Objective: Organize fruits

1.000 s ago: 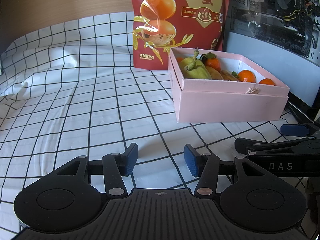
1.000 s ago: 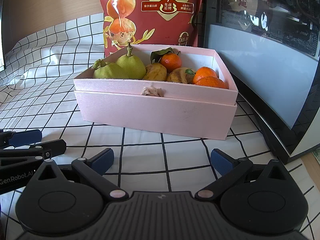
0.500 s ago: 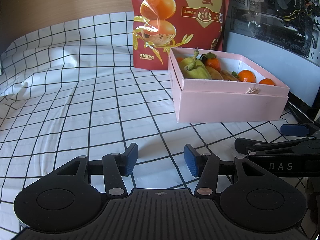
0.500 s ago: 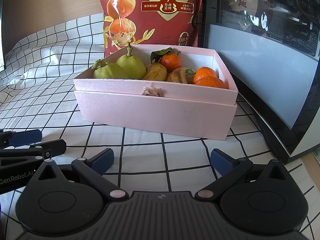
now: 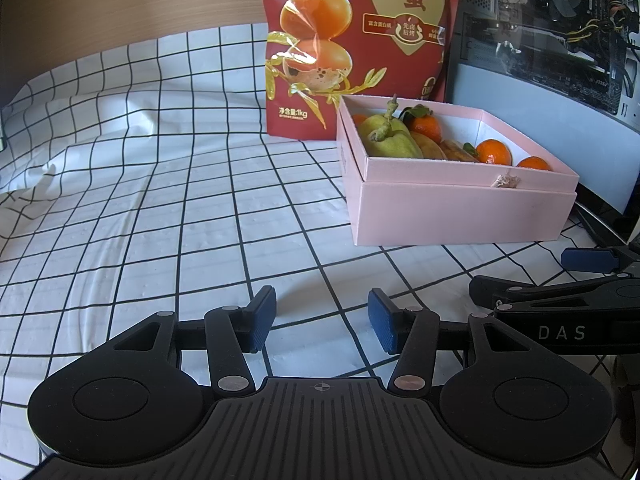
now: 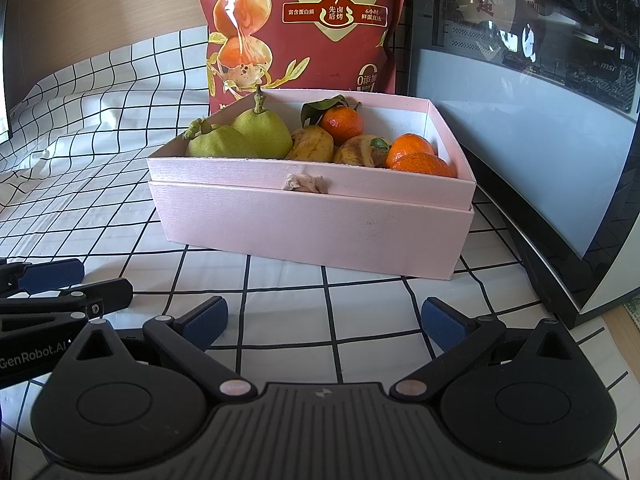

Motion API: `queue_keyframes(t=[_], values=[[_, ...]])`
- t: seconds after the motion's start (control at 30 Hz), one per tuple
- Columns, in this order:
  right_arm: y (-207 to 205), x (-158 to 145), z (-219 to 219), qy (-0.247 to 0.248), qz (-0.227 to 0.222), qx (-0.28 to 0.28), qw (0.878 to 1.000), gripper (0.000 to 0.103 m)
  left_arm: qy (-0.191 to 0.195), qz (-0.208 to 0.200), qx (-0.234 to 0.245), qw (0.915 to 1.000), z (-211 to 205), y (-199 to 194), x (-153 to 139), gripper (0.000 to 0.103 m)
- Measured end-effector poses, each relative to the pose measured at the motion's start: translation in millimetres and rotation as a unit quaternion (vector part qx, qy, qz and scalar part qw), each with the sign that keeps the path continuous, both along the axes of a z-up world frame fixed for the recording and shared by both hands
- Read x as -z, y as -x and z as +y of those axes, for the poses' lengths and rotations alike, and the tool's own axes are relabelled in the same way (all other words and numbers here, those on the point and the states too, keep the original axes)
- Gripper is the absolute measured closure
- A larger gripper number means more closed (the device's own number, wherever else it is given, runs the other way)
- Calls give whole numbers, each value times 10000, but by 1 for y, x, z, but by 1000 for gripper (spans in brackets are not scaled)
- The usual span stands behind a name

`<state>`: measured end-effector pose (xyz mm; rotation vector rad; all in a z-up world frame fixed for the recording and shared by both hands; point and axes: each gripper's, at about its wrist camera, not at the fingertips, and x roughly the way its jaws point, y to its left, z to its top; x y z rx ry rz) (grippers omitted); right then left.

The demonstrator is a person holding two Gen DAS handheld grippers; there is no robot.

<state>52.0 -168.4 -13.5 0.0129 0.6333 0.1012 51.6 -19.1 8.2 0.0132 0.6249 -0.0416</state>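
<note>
Right wrist view — matte pink rectangular box [image 6: 312, 224], round glossy fruit.

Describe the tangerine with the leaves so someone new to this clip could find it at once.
Start at the tall red snack bag and drop to the pink box in front of it. Among the fruit, the tangerine sits against the back wall, behind the yellowish fruit. It alone carries large dark green leaves on its stem; the other two tangerines lie at the right end.

Red snack bag [image 6: 304, 24] upright on checked cloth [image 5: 140, 208]; computer case [image 6: 532, 120] beside.
</note>
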Motion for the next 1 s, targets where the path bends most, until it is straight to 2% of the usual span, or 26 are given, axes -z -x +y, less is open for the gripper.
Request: queue_keyframes(t=[1.0], values=[[0,0,0,1,-1,0,10000,0,47,-5,80,10000,-2,0,0,47]])
